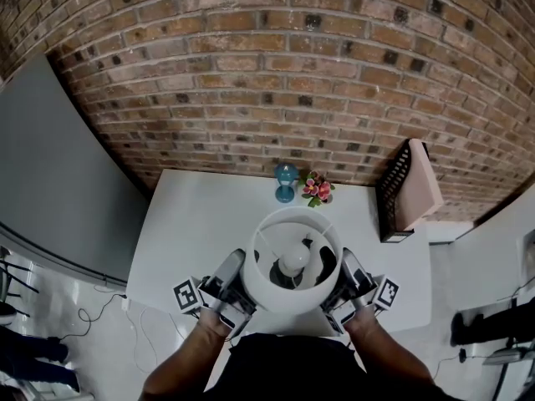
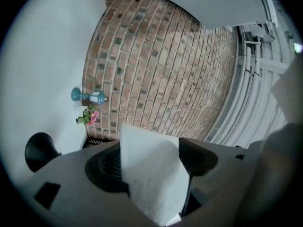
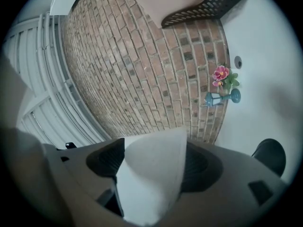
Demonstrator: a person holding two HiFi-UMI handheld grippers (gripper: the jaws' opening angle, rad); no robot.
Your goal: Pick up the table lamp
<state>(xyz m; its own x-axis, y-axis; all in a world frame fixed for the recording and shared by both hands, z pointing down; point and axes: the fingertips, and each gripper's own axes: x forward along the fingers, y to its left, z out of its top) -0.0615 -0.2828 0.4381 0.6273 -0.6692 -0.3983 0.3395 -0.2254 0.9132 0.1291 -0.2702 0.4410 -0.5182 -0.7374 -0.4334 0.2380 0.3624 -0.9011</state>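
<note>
The table lamp's white drum shade (image 1: pixel 269 286) is seen from above at the near edge of the white table (image 1: pixel 201 215), with its bulb (image 1: pixel 293 262) showing inside. My left gripper (image 1: pixel 245 279) is at the shade's left side and my right gripper (image 1: pixel 341 279) at its right. In the left gripper view the shade's white wall (image 2: pixel 154 174) fills the gap of the left gripper (image 2: pixel 151 161). The right gripper (image 3: pixel 152 163) is closed the same way on the shade (image 3: pixel 149 178). A black rounded part (image 2: pixel 40 150), (image 3: pixel 270 156), probably the lamp's base, shows beyond each gripper.
A blue vase (image 1: pixel 286 182) and small pink flowers (image 1: pixel 317 188) stand at the table's far edge against the brick wall. A black mesh rack (image 1: pixel 393 195) holding a pinkish folder sits at the right. Cables lie on the floor at the left.
</note>
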